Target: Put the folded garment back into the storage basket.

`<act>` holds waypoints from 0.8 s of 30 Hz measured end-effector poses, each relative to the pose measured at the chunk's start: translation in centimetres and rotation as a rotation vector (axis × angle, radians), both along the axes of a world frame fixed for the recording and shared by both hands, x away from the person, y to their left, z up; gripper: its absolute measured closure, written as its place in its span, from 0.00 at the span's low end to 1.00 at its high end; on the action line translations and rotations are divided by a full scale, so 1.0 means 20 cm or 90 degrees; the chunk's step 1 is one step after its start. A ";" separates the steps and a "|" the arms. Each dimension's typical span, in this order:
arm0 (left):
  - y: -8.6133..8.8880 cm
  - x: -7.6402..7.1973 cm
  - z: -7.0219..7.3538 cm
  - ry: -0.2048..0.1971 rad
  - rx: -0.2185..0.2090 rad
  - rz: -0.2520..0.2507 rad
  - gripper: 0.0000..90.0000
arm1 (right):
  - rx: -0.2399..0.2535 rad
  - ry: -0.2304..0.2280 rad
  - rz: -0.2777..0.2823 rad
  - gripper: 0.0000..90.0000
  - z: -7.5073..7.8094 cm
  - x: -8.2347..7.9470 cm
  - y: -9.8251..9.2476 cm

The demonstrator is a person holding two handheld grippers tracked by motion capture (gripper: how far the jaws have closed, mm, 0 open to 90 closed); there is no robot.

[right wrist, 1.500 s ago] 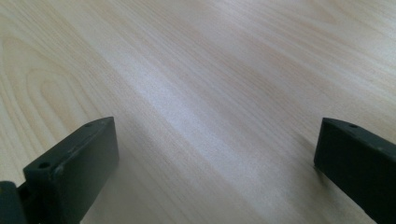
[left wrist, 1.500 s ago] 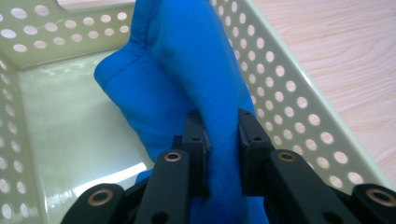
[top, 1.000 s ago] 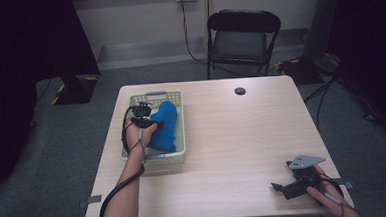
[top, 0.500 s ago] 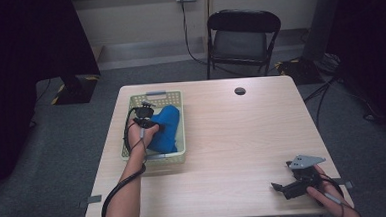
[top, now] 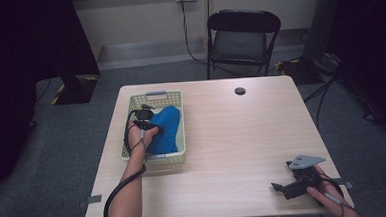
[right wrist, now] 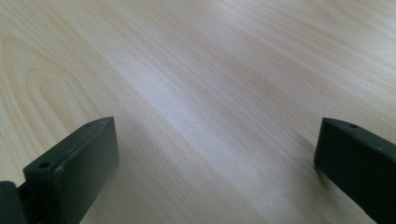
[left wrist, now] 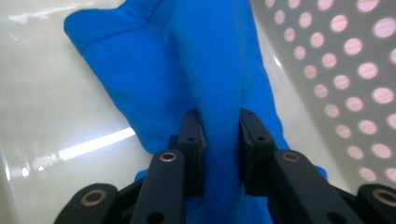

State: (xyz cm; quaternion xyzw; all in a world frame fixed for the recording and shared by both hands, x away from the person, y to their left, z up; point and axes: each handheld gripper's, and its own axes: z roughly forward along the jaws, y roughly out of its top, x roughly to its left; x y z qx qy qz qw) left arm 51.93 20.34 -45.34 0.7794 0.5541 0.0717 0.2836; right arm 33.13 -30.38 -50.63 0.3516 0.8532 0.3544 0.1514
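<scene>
A blue cloth (top: pixel 165 129) lies in a pale yellow-green plastic basket (top: pixel 178 96) on the left half of the table. My left gripper (top: pixel 146 122) reaches down into the basket and is shut on a raised fold of the blue cloth (left wrist: pixel 219 93), which is pinched between the two black jaws. Behind the cloth I see the basket's smooth floor and its perforated wall (left wrist: pixel 345 70). My right gripper (top: pixel 281 188) rests low over the bare wood at the table's front right corner, open, with nothing between its jaws (right wrist: pixel 215 154).
A small dark round object (top: pixel 239 91) lies near the table's far edge. A black folding chair (top: pixel 242 38) stands beyond the table. Cables trail on the floor at the right. Bare wooden tabletop (top: pixel 243 146) stretches between the basket and my right gripper.
My left gripper has shifted slightly within the basket, over the blue cloth. The right gripper has stayed put.
</scene>
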 end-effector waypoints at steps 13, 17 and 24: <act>0.00 0.01 -0.05 0.003 0.012 -0.004 0.78 | 0.000 0.000 0.000 0.00 0.00 0.00 0.00; 0.00 0.01 -0.07 0.002 0.010 -0.007 0.77 | 0.000 0.000 0.000 0.00 0.00 0.00 0.00; 0.00 0.01 -0.08 -0.007 0.011 -0.021 0.74 | 0.000 0.000 0.000 0.00 0.00 0.00 0.00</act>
